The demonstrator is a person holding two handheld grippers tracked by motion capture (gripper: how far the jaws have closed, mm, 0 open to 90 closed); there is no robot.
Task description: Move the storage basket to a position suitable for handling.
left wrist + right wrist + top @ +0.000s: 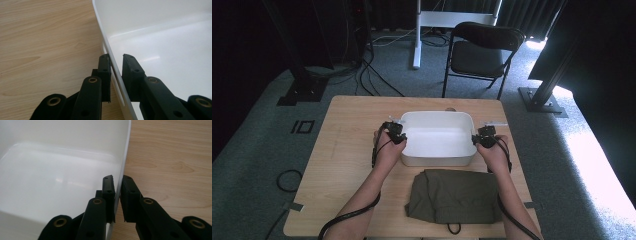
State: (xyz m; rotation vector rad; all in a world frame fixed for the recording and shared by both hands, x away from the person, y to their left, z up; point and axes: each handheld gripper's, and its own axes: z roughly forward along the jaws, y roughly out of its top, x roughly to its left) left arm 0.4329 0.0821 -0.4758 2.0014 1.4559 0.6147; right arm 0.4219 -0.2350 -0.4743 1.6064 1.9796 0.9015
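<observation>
An empty white plastic bin point(437, 114) stands in the middle of the wooden table point(344, 145). My left gripper point(398, 136) straddles the bin's left wall point(107, 42), one jaw outside and one inside. A narrow gap shows between the inner jaw and the wall, so this gripper point(116, 58) is open. My right gripper point(480, 138) sits on the bin's right wall point(126, 152). Its jaws press that wall from both sides, so the gripper point(118, 178) is shut on it. The bin rests flat on the table.
A folded olive-green cloth point(454, 196) lies near the table's front edge, just in front of the bin. A black folding chair point(482, 50) and a white stand leg point(417, 35) are beyond the table. Cables trail across the grey floor.
</observation>
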